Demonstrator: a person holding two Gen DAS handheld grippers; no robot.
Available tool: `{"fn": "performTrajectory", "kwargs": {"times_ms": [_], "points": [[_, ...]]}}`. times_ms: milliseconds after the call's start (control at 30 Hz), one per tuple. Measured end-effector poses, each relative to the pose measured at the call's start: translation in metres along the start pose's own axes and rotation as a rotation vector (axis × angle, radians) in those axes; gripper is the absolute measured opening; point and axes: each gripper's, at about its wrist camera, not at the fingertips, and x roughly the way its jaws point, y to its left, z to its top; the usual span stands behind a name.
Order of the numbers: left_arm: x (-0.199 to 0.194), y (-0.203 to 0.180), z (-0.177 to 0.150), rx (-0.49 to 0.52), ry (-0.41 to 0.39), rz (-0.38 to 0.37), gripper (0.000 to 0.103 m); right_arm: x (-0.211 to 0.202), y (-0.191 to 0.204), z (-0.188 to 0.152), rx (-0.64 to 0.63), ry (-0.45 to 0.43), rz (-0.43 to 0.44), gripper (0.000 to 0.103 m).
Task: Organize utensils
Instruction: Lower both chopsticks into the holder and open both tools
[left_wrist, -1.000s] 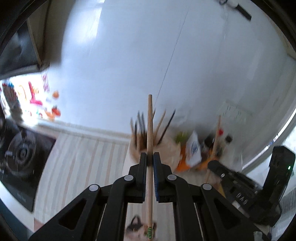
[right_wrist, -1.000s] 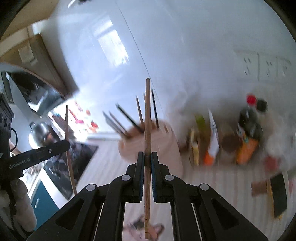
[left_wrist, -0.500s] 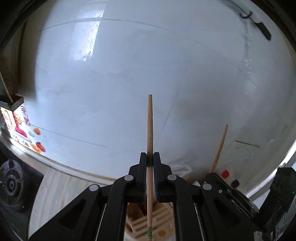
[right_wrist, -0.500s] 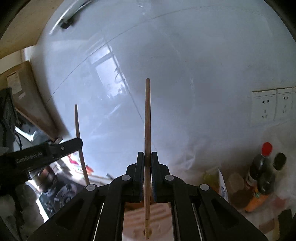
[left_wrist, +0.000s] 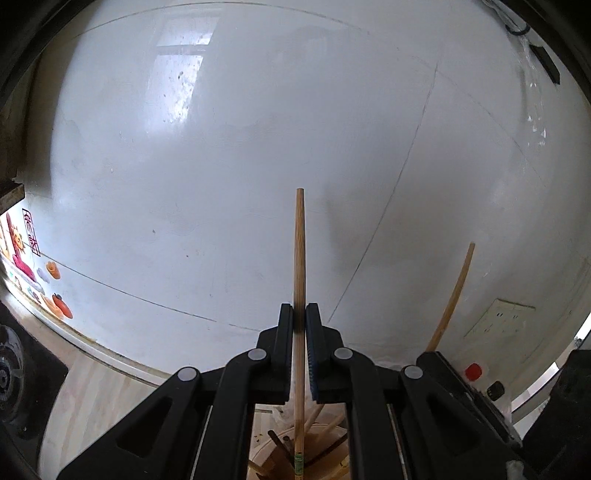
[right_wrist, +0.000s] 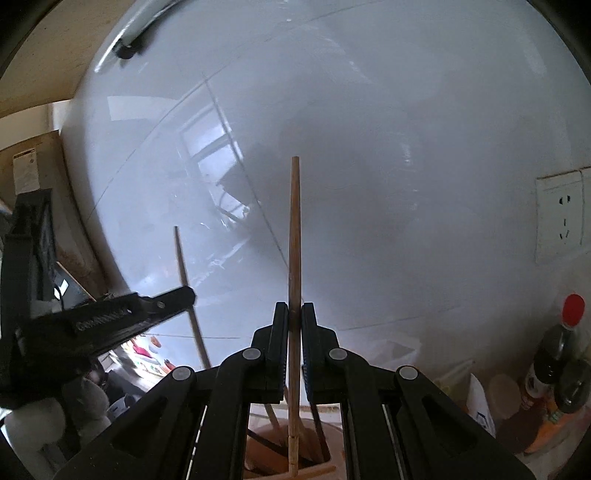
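My left gripper (left_wrist: 299, 314) is shut on a wooden chopstick (left_wrist: 299, 258) held upright, its lower end over the open top of the wooden utensil holder (left_wrist: 280, 465) that shows between the gripper arms. My right gripper (right_wrist: 294, 314) is shut on a second wooden chopstick (right_wrist: 294, 240), also upright, its lower end down in the same holder (right_wrist: 317, 470). Several other sticks stand in the holder. Each gripper sees the other with its chopstick: the right one in the left wrist view (left_wrist: 452, 291), the left one in the right wrist view (right_wrist: 184, 266).
A glossy white wall (left_wrist: 258, 147) fills both views close ahead. Sauce bottles (right_wrist: 554, 362) and packets stand to the right of the holder. A wall socket (right_wrist: 561, 221) is at the right. A stove burner (left_wrist: 11, 373) lies at the far left.
Both grippers have swung from a view over the counter to upright above the holder, close to the wall. The chopsticks' lower ends have come down to the holder. Both stay shut.
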Motion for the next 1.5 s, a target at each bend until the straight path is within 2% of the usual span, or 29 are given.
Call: {"fn": "performTrajectory", "kwargs": {"times_ms": [200, 367, 600, 700, 800, 833, 867, 933, 967, 1033, 1067, 1100, 1167, 1233, 1300, 1400, 1500], "points": [[-0.002, -0.001, -0.011, 0.005, 0.007, -0.019, 0.004, 0.006, 0.014, -0.006, -0.061, -0.036, -0.025, 0.007], [-0.002, 0.002, -0.017, 0.002, 0.037, -0.024, 0.004, 0.006, 0.016, -0.007, -0.093, -0.032, -0.025, 0.007], [-0.01, -0.002, -0.019, 0.006, 0.088, -0.038, 0.005, 0.001, 0.004, -0.009, -0.075, 0.018, -0.019, 0.007], [-0.012, -0.009, -0.02, 0.011, 0.133, -0.044, 0.006, 0.003, 0.005, -0.012, -0.07, 0.059, 0.002, 0.007], [-0.019, -0.014, -0.02, 0.021, 0.186, -0.031, 0.015, 0.004, 0.007, -0.013, -0.076, 0.115, 0.028, 0.008], [-0.025, -0.016, -0.019, 0.024, 0.2, -0.015, 0.032, 0.004, 0.008, -0.012, -0.083, 0.142, 0.032, 0.012], [-0.027, -0.019, -0.019, 0.027, 0.2, -0.001, 0.06, 0.003, 0.009, -0.011, -0.087, 0.166, 0.038, 0.017], [-0.045, -0.019, -0.016, 0.014, 0.176, 0.032, 0.089, -0.004, 0.005, -0.009, -0.085, 0.185, 0.041, 0.057], [-0.051, -0.017, -0.018, 0.008, 0.166, 0.039, 0.093, -0.011, 0.005, -0.007, -0.072, 0.189, 0.046, 0.063], [-0.067, -0.016, -0.02, -0.001, 0.156, 0.088, 0.095, -0.023, 0.001, -0.004, -0.061, 0.183, 0.043, 0.065], [-0.073, -0.016, -0.023, -0.001, 0.146, 0.109, 0.103, -0.031, 0.003, -0.003, -0.066, 0.185, 0.027, 0.065], [-0.083, -0.017, -0.027, 0.014, 0.133, 0.161, 0.103, -0.039, 0.003, -0.003, -0.069, 0.188, 0.016, 0.065], [-0.093, -0.017, -0.035, 0.038, 0.122, 0.227, 0.103, -0.05, 0.005, -0.003, -0.089, 0.21, -0.053, 0.072], [-0.103, -0.019, -0.049, 0.056, 0.13, 0.274, 0.103, -0.056, 0.011, -0.009, -0.126, 0.252, -0.136, 0.093], [-0.11, -0.021, -0.06, 0.064, 0.15, 0.302, 0.103, -0.059, 0.017, -0.019, -0.166, 0.296, -0.214, 0.1], [-0.118, -0.018, -0.075, 0.06, 0.18, 0.332, 0.103, -0.063, 0.026, -0.034, -0.186, 0.345, -0.26, 0.102], [-0.127, -0.017, -0.084, 0.048, 0.192, 0.34, 0.103, -0.077, 0.035, -0.043, -0.203, 0.356, -0.272, 0.102]]}}
